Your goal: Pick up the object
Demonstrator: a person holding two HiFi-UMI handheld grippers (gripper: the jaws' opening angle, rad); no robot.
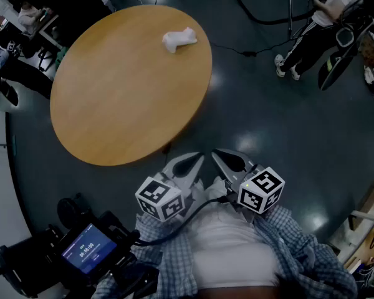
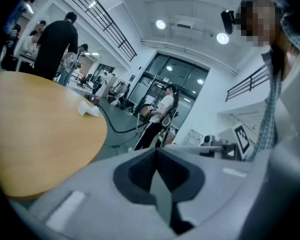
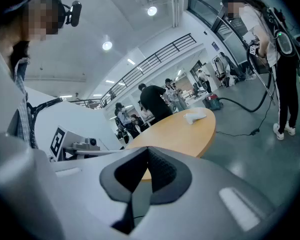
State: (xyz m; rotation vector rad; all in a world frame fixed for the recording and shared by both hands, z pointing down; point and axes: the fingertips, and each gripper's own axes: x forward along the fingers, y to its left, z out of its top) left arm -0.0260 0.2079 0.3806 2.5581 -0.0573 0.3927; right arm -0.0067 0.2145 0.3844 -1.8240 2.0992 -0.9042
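A small white crumpled object (image 1: 179, 39) lies near the far edge of the round wooden table (image 1: 112, 98). It also shows in the left gripper view as the white object (image 2: 88, 110) and in the right gripper view as the white object (image 3: 196, 116). My left gripper (image 1: 198, 159) and right gripper (image 1: 218, 154) are held side by side close to my chest, just off the table's near edge and far from the object. In their own views the left gripper (image 2: 157, 154) and the right gripper (image 3: 147, 150) both have their jaws shut with nothing between them.
A person with gear (image 1: 324, 17) stands at the upper right, and other people (image 1: 12, 36) are at the upper left. A black cable (image 1: 249, 52) runs over the dark floor beyond the table. A device with a lit screen (image 1: 87, 249) sits at my lower left.
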